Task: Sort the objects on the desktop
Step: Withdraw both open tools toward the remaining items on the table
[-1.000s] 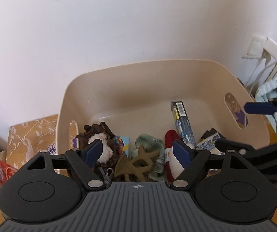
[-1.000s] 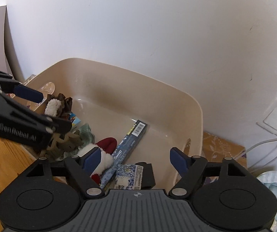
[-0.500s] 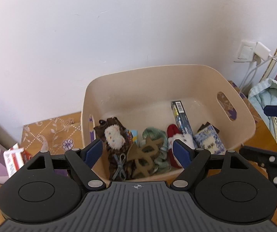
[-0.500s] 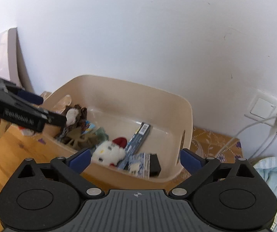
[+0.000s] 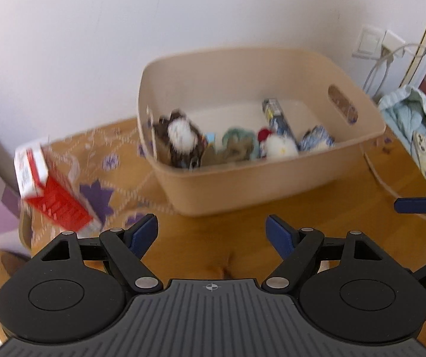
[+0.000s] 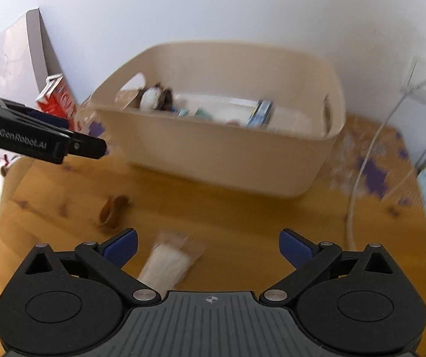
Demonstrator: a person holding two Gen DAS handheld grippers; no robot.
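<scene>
A beige bin (image 5: 242, 190) stands on the wooden table against the wall. It holds a brown-and-white plush (image 5: 180, 134), a white plush with a red hat (image 5: 278, 145), a long blue box (image 5: 278, 116) and green cloth (image 5: 236, 136). My left gripper (image 5: 213, 232) is open over bare table in front of the bin, nothing between its fingers. My right gripper (image 6: 208, 245) is open wide, also short of the bin (image 6: 213, 154). A clear packet with white contents (image 6: 168, 261) lies just below its jaws, untouched. A small brown object (image 6: 112, 211) lies to its left.
A red-and-white carton (image 5: 49, 190) stands left of the bin on a patterned mat (image 5: 109, 160). A pale blue cloth bundle (image 5: 415, 131) lies at the right. A white cable (image 6: 361, 178) runs down from the wall socket (image 5: 376, 41). A grey board (image 6: 19, 53) leans on the wall.
Both grippers have drawn back from above the bin, which now sits farther away. The right jaws have spread wider. The packet and brown object have come into the right view.
</scene>
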